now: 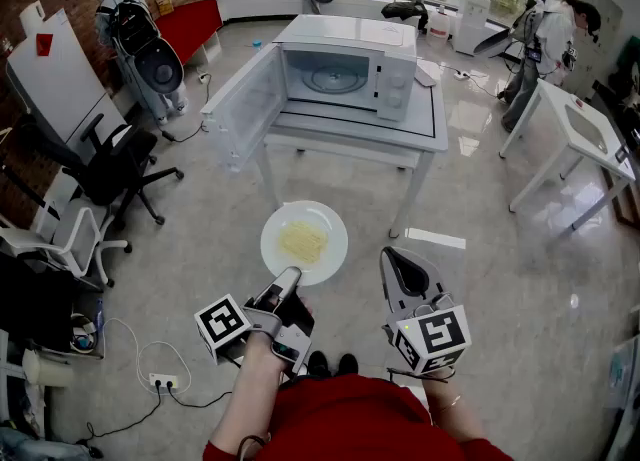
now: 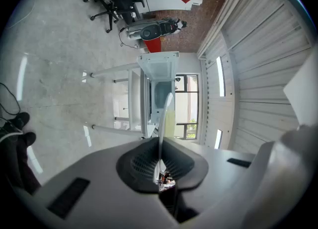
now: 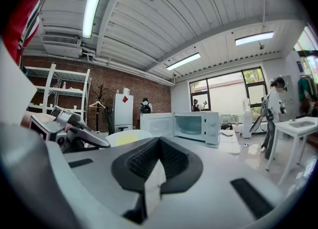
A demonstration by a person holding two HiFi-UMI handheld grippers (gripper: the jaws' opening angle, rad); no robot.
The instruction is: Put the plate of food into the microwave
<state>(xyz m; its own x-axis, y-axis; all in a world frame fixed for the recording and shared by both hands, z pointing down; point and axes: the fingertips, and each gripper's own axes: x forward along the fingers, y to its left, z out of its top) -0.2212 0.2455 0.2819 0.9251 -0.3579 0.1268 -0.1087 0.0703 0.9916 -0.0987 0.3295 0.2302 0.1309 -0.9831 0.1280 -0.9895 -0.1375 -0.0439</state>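
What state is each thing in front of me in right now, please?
microwave door: open wide.
microwave: cavity empty.
plate: held by its rim, carrying yellow food.
left gripper: shut on plate.
right gripper: shut, empty.

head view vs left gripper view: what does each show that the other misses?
Head view only: the round white plate from above, yellow food spread in its middle, and the right gripper. Left gripper view only: the plate edge-on, its rim clamped in the shut jaws of the left gripper, plus white ribbed ceiling. Both: plate, open white microwave on its white table.
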